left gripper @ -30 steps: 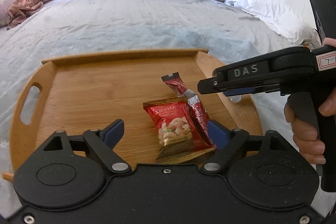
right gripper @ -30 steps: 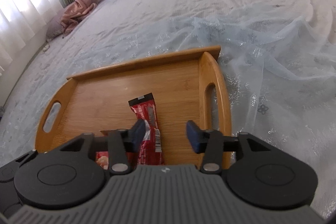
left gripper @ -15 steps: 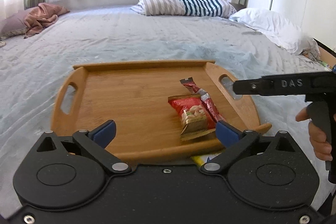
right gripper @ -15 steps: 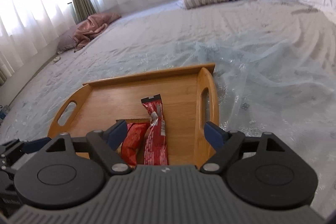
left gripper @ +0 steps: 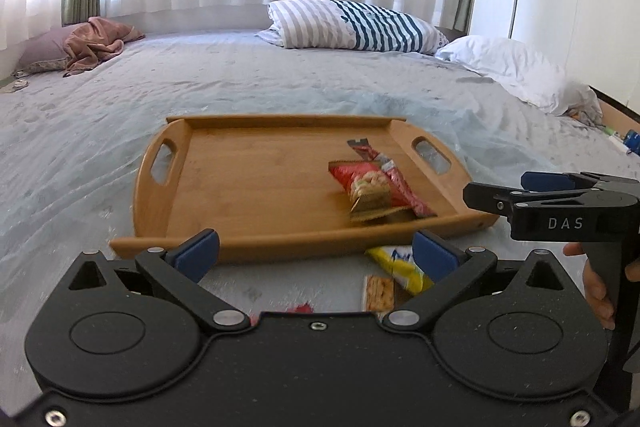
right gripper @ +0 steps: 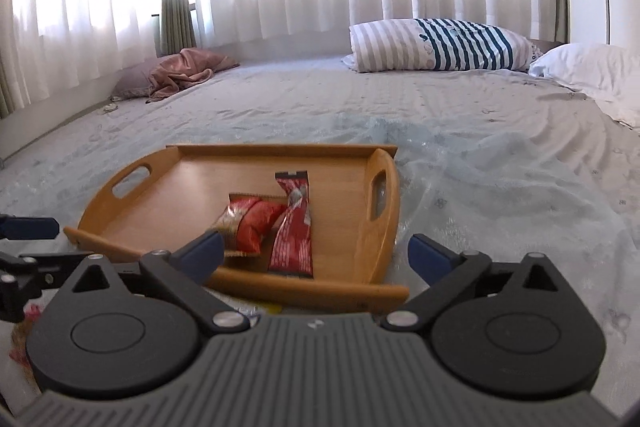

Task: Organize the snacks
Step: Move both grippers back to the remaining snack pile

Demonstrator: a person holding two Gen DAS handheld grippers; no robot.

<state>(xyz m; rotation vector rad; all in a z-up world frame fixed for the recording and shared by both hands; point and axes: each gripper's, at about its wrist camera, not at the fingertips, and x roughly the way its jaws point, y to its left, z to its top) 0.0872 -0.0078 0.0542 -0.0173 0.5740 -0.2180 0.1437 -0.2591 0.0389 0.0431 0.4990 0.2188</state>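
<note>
A wooden tray (left gripper: 240,195) (right gripper: 180,195) lies on the bed. On its right half lie a red nut snack pack (left gripper: 364,183) (right gripper: 252,223) and, beside it and partly over its edge, a red bar wrapper (left gripper: 396,179) (right gripper: 294,227). My left gripper (left gripper: 316,247) hangs open and empty just short of the tray's near rim. My right gripper (right gripper: 316,251) is also back from the rim, its jaws still opening with nothing between them. A yellow packet (left gripper: 400,263) and a cracker packet (left gripper: 378,291) lie on the sheet below the left gripper.
The bed's pale sheet (left gripper: 100,131) spreads all around the tray. A striped pillow (left gripper: 352,25) and a white pillow (left gripper: 516,71) lie at the far side, with a pink cloth (left gripper: 96,43) far left. A hand (left gripper: 596,291) holds the right gripper's handle.
Both grippers have drawn back from over the tray and their jaws have spread wider. The two red packs stay on the tray, free of the fingers. More loose packets now show below.
</note>
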